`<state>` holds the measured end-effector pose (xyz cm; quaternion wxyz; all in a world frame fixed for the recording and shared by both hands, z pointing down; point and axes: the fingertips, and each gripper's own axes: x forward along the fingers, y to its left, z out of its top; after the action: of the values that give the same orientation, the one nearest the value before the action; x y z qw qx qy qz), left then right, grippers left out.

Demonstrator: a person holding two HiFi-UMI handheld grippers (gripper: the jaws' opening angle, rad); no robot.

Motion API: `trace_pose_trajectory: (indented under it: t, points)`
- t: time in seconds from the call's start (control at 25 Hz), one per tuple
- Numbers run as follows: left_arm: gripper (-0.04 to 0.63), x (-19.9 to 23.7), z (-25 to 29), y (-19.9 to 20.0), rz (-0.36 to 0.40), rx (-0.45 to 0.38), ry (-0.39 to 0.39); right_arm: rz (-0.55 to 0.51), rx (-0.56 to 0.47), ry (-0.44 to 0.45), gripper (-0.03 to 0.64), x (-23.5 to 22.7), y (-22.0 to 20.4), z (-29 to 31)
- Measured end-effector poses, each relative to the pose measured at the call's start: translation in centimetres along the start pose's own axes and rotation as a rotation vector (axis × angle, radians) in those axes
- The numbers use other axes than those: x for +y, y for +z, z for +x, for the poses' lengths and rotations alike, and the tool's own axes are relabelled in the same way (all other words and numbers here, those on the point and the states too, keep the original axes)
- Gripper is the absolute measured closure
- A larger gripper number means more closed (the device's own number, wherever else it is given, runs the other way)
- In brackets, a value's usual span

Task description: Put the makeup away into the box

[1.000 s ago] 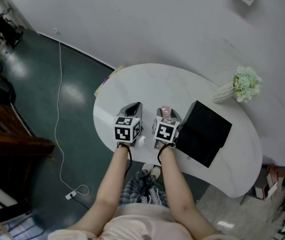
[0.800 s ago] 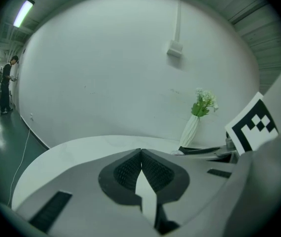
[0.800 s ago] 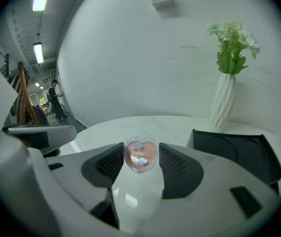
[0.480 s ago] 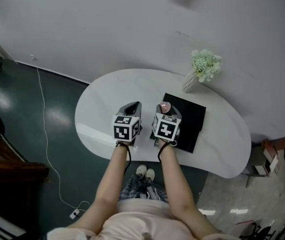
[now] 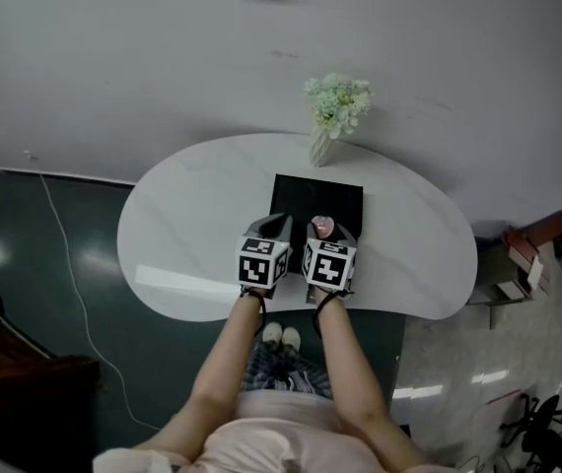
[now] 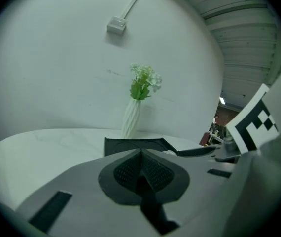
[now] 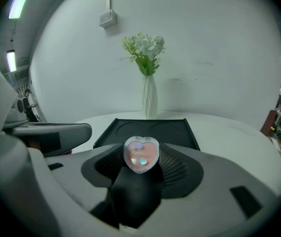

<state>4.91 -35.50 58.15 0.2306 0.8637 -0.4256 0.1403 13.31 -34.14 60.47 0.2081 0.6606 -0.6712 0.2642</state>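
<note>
Grips a pink heart-shaped makeup compact [image 7: 141, 153] in the right gripper [image 7: 141, 163], jaws part-closed, pads pressing on its two sides. Carries it at the near edge of the shallow black box [image 7: 145, 131], raised off the surface, flat face turned towards the camera, not yet inside. Holds the left gripper [image 6: 141, 169] just beside the right one, at the box's near left corner, jaws pressed fully together with nothing between them. Points both grippers across the box towards its far side. Rests open on a white table [image 5: 192, 235], roughly at the middle, with two round recesses in the floor. Stands just behind the box's far edge: a white ribbed vase [image 5: 320, 148] of pale green flowers [image 5: 338, 101], against a plain wall.
</note>
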Motion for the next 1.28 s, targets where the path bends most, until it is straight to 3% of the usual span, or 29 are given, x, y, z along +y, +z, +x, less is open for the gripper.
trace_pose_trajectory:
  t: [0.48, 0.8, 0.96, 1.28]
  points:
    - [0.569, -1.9, 1.1, -5.3, -0.021, 0.126, -0.011, -0.015, 0.143, 0.019, 0.376, -1.1, -6.0, 0.1]
    - [0.569, -1.4, 1.5, -6.1, -0.032, 0.145, 0.0, -0.054, 0.257, 0.044, 0.374, -1.1, -7.6, 2.1]
    - [0.569, -1.3, 1.7, -6.2, -0.038, 0.147, 0.002, -0.044, 0.27, 0.055, 0.371, -1.1, -7.8, 2.3]
    - [0.569, -1.3, 1.8, -5.9, -0.039, 0.134, 0.006, -0.007, 0.227, 0.093, 0.273, -1.1, -6.7, 2.1]
